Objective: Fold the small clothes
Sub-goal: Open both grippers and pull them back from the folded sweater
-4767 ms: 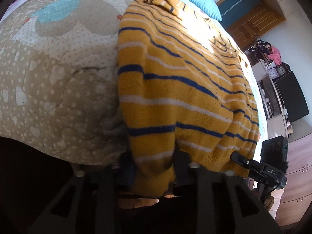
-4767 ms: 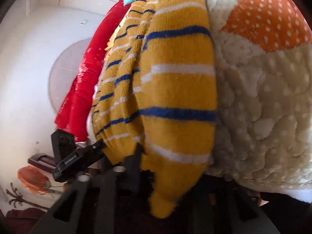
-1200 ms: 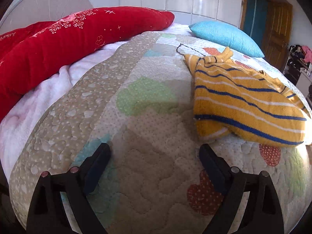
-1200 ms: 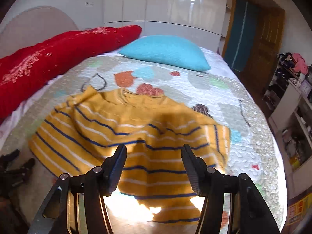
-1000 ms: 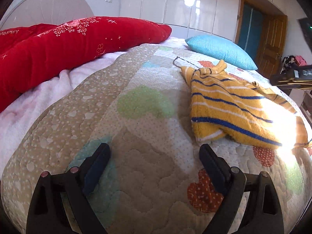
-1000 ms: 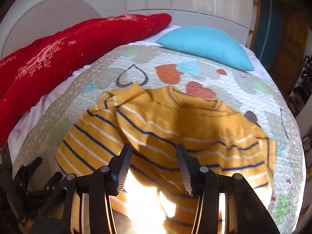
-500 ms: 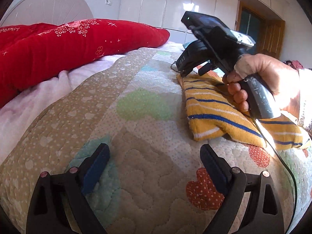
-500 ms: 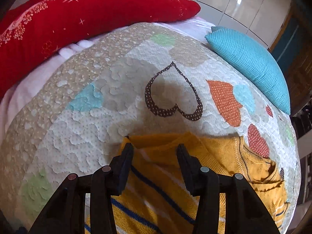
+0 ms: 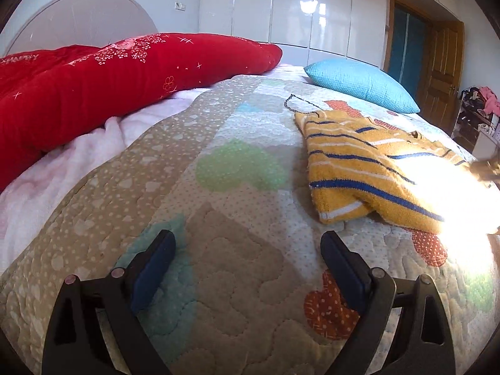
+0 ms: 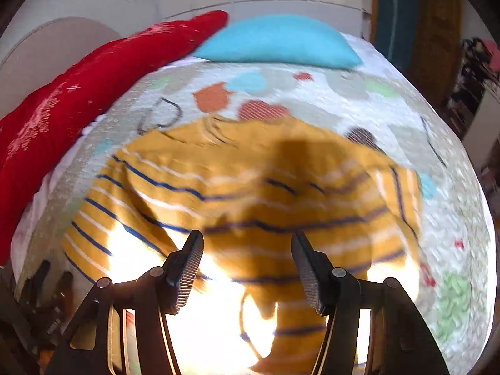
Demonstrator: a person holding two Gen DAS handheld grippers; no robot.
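Yellow knitted sweater with blue and white stripes (image 9: pixel 368 168) is lying spread on the quilted patchwork bedspread with coloured hearts (image 9: pixel 218 250), toward the right side of the bed as the left wrist camera is seeing it, with its near cuffed edge folding over itself. In the right wrist view the same sweater (image 10: pixel 250 193) is filling the middle of the frame, blurred, and strong sunlight is washing out its lower part.

No container is showing in either view.

Left gripper (image 9: pixel 248 259) is hovering over bare quilt, well apart from the sweater, its jaws standing wide and holding nothing; the blue pads (image 9: pixel 153 265) are facing each other across empty bedspread. Right gripper (image 10: pixel 247 259) is hanging above the sweater with its jaws moderately parted and nothing between them; whether the ribbed fingertips (image 10: pixel 189 265) are touching the knit cannot be told.

Behind the sweater, a turquoise textured pillow (image 9: pixel 359 84) is resting near the head of the bed, and a long red embroidered cushion (image 9: pixel 109 75) is lying along the left side on pale pink bedding (image 9: pixel 62 162). Glossy white wardrobe doors (image 9: pixel 290 9) and a wooden door (image 9: pixel 443 72) are standing beyond.
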